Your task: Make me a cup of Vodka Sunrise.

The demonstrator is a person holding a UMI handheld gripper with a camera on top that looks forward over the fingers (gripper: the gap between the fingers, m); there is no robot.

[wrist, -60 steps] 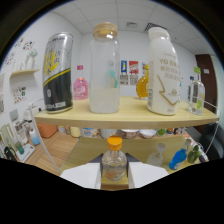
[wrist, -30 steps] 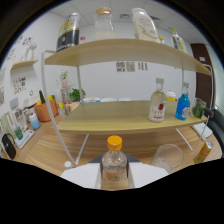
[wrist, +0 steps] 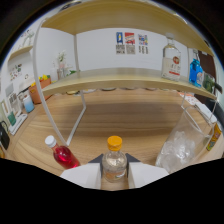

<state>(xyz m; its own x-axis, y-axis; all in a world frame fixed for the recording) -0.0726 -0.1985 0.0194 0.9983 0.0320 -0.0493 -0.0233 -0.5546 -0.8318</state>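
Your gripper (wrist: pixel 114 172) is clamped on a small clear bottle with an orange cap (wrist: pixel 114 161); both white fingers (wrist: pixel 82 176) press against its sides, and the bottle stands upright between them, its cap rising just above the fingertips. The liquid inside looks clear, though the view is too soft here to be certain.

Just to the left of the fingers, a small bottle of red liquid with a white cap (wrist: pixel 62 154) sits on the wooden table (wrist: pixel 130 117), tilted in this view. To the right of the fingers, near them, stands a clear glass holding what appears to be ice (wrist: pixel 179 145).

Beyond these, a light wooden shelf unit (wrist: pixel 120 80) on thin white posts crosses the table. On its lower shelf at the right you have a clear bottle with a red and white label (wrist: pixel 172 61), and further right a blue bottle (wrist: pixel 196 73). Above, a second shelf board spans the top of the view.

At the far left, well apart from the gripper, a terracotta pot (wrist: pixel 36 93) and several small containers stand along the table's edge. Small posters (wrist: pixel 132 43) hang on the white wall behind the shelves.
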